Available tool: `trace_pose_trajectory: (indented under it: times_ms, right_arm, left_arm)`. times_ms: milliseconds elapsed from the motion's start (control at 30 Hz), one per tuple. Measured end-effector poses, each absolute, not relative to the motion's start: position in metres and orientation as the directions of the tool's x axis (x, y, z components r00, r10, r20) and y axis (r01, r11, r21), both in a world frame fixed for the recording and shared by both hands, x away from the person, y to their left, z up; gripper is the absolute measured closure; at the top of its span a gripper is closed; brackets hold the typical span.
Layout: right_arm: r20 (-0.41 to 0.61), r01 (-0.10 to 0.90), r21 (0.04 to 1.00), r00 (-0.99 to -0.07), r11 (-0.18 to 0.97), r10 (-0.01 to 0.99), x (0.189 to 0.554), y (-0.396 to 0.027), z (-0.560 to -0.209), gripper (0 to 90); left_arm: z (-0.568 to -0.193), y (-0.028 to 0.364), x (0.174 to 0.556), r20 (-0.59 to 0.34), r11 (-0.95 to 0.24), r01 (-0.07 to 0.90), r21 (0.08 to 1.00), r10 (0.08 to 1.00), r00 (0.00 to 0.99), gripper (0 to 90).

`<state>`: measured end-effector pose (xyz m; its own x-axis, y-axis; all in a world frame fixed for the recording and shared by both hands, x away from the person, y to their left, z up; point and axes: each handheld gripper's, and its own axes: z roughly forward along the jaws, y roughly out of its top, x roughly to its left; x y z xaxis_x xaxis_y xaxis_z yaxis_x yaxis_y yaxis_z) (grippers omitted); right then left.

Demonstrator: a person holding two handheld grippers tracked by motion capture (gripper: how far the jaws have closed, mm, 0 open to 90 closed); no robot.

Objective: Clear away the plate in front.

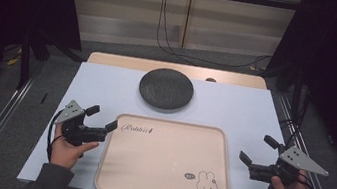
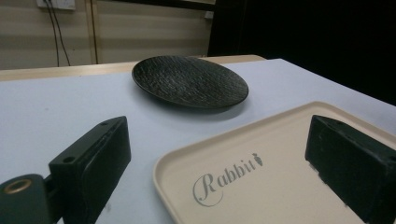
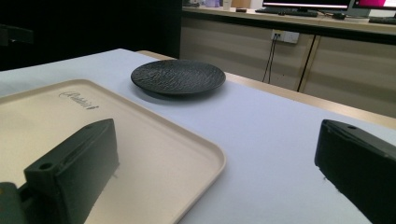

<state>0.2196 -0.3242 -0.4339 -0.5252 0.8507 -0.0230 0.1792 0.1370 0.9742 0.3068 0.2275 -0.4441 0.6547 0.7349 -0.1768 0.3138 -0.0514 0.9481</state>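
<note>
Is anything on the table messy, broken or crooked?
Nothing stands out. The black plate lies flat on the white table cover, apart from the cream tray, which sits square and bare in front. The left gripper and right gripper are at either side of the tray, jaws open.

– Any writing in front of my grippers?
– Yes; the cream tray (image 1: 166, 162) carries a grey script word, "Rabbit", at its far left corner; a small badge beside the bunny drawing is too tiny for me to read.
</note>
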Motion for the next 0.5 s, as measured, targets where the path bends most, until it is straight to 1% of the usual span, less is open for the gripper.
trace_pose_trajectory:
  times_ms: [400, 500]
  right_arm:
    - [-0.022, 0.188, 0.973, -0.501, 0.134, 0.865, 0.214, -0.327, -0.438, 0.0]
    - [-0.022, 0.19, 0.973, -0.496, 0.133, 0.868, 0.214, -0.327, -0.438, 0.0]
  left_arm:
    - [-0.445, 0.216, 0.317, -0.213, -0.027, 0.338, 0.941, 0.729, 0.651, 5.2]
    - [-0.445, 0.213, 0.32, -0.209, -0.033, 0.338, 0.94, 0.729, 0.651, 5.0]
